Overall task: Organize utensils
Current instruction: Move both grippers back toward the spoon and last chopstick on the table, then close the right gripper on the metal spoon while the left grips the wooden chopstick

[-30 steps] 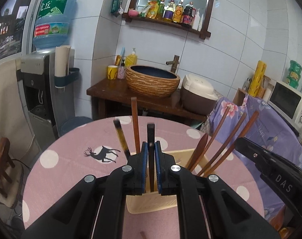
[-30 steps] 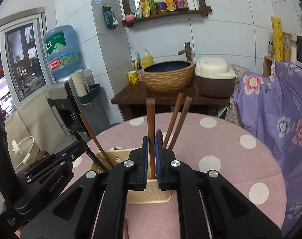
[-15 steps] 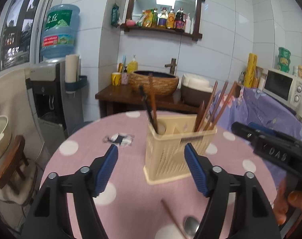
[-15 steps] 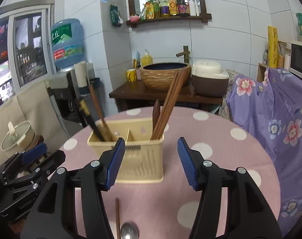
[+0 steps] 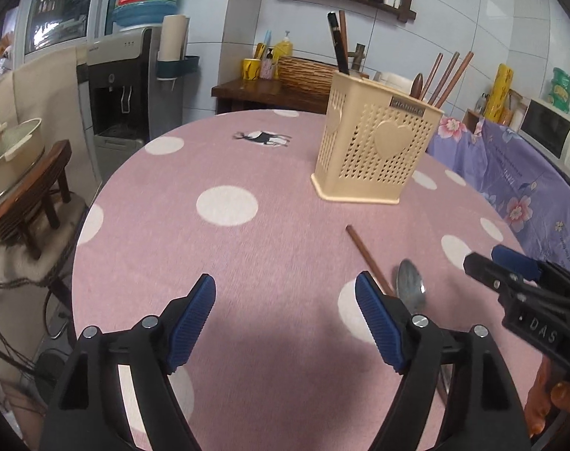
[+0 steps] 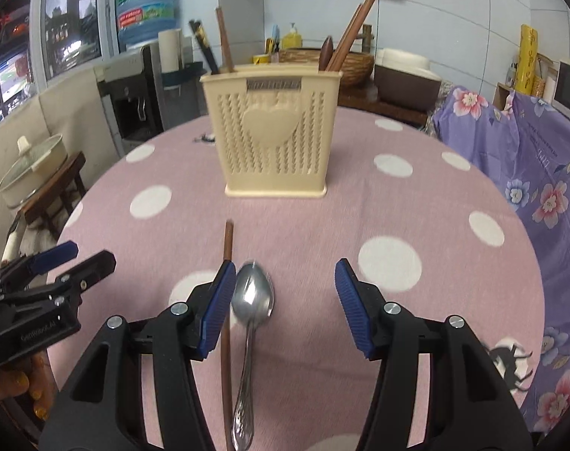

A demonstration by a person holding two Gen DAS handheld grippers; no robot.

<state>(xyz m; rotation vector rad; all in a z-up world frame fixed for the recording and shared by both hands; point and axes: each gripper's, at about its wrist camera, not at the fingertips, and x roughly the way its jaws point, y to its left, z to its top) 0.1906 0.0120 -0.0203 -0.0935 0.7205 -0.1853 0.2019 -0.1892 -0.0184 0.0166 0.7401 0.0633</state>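
Note:
A cream utensil holder (image 5: 375, 154) (image 6: 277, 143) stands on the pink dotted table (image 5: 172, 244). Dark chopsticks (image 5: 339, 41) lean in one compartment, and brown chopsticks and a wooden spoon (image 5: 446, 75) in the other. A metal spoon (image 6: 253, 295) (image 5: 410, 287) and a single brown chopstick (image 6: 227, 248) (image 5: 365, 253) lie side by side on the cloth. My right gripper (image 6: 285, 267) hangs open over them, the spoon's bowl next to its left pad. My left gripper (image 5: 285, 282) is to the left of them over bare cloth, its jaws opening with nothing between them.
A water dispenser (image 5: 123, 86) and a low stool with a lidded pot (image 5: 10, 150) stand left of the table. Purple floral cloth (image 6: 529, 158) drapes the right side, beside a microwave (image 5: 551, 135). A sideboard with a woven basin sits behind.
Both grippers let go of the utensils that they held in the holder, opened, and drew back and down toward the near table edge. The spoon and loose chopstick came into view.

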